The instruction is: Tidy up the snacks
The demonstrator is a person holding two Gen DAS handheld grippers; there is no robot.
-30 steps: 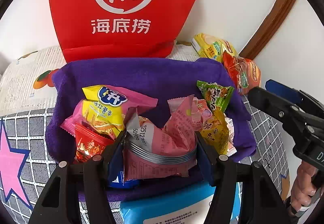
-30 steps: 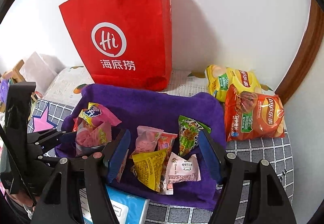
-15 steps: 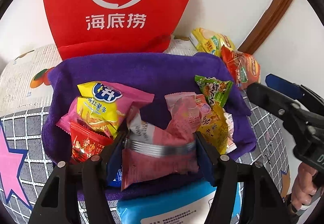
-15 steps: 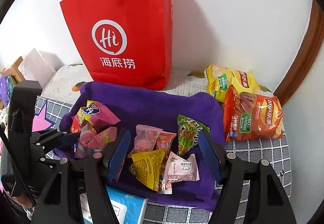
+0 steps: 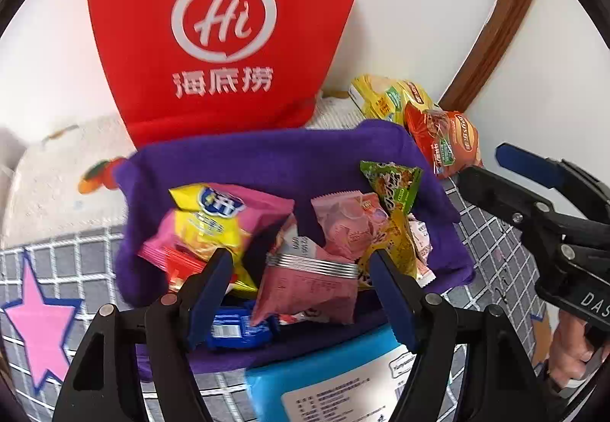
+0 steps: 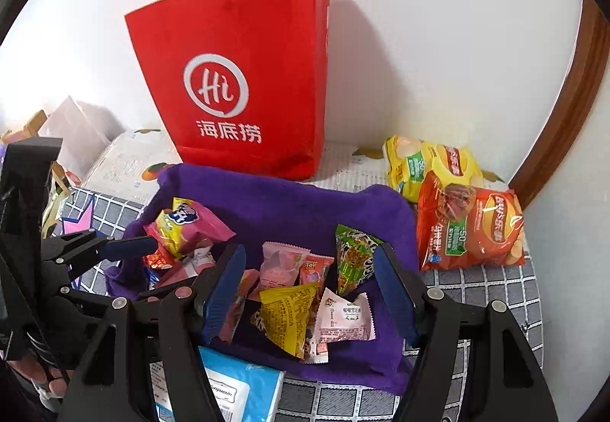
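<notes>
A purple cloth (image 5: 267,159) lies spread on the checked surface with several snack packets on it. My left gripper (image 5: 299,262) hangs just above its near edge, jaws opening. A pink packet (image 5: 305,288) lies between the fingers, which stand apart from it on both sides. Left of it are a yellow-and-pink packet (image 5: 213,216) and a small blue packet (image 5: 236,330). My right gripper (image 6: 310,262) is open over the right-hand heap, above a yellow packet (image 6: 289,311), a white packet (image 6: 343,315) and a green packet (image 6: 354,258), holding nothing.
A red paper bag (image 6: 244,86) stands upright against the wall behind the cloth. A yellow chip bag (image 6: 431,162) and an orange chip bag (image 6: 469,227) lie at the back right by a brown frame. A blue tissue pack (image 5: 328,376) lies at the near edge.
The left jaws have widened and let go of the pink packet, which now rests on the cloth. The left gripper has lifted slightly. The right gripper has kept still.
</notes>
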